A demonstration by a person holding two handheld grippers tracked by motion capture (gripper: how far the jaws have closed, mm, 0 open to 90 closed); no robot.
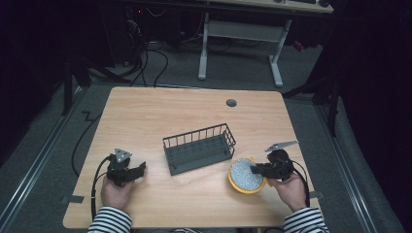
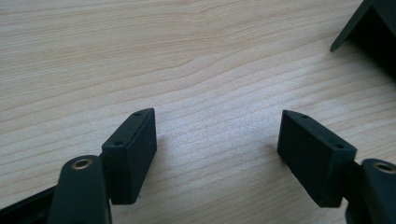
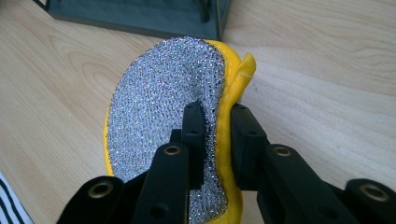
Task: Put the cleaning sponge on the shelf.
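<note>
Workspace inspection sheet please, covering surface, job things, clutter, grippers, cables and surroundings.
Surface: light wooden table, with a round grey cable port near the far edge.
Job's things: round yellow sponge with a silver mesh face, pinched at its edge; dark grey wire basket at the middle, nothing seen inside.
Clutter: nothing seen.
Grippers: left gripper open over bare wood; right gripper shut on the sponge.
Cables: black cable loops from the left gripper; more lie on the floor behind.
Surroundings: grey floor, white desk legs, dark room.

A light wooden table [image 1: 145,116] stands on grey floor [image 1: 39,145], a white-legged desk [image 1: 240,43] behind.
</note>
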